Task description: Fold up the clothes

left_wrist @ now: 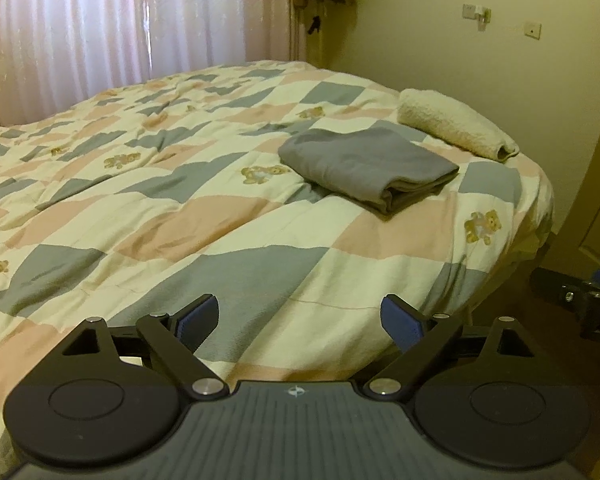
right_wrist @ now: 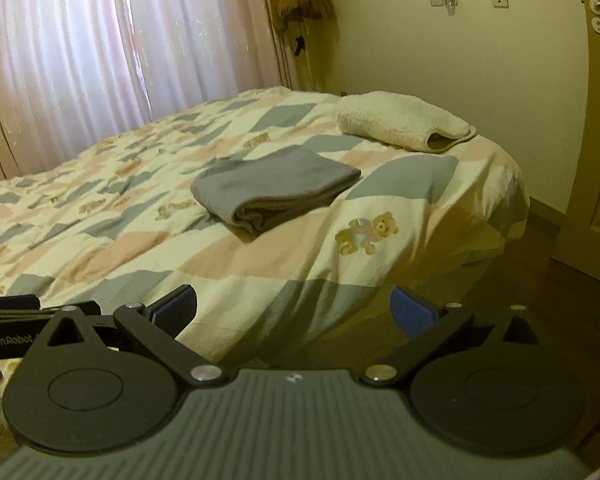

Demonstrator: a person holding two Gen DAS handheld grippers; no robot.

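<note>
Beyond the folded grey garment (left_wrist: 366, 166), nearer the bed's far corner, lay a rolled cream towel (left_wrist: 454, 126). The left gripper (left_wrist: 300, 322) and right gripper (right_wrist: 294, 310) hung wide and empty, well short of the garment. Both piles looked finished; best leave them undisturbed.

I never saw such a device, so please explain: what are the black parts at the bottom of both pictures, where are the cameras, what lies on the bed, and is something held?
The black parts are two hand-held grippers, each carrying its own camera that looks along its fingers. One picture comes from the left gripper, the other from the right gripper. Both are open and hold nothing. On the quilt lie a folded grey cloth and, behind it near the wall, a folded cream towel.
</note>
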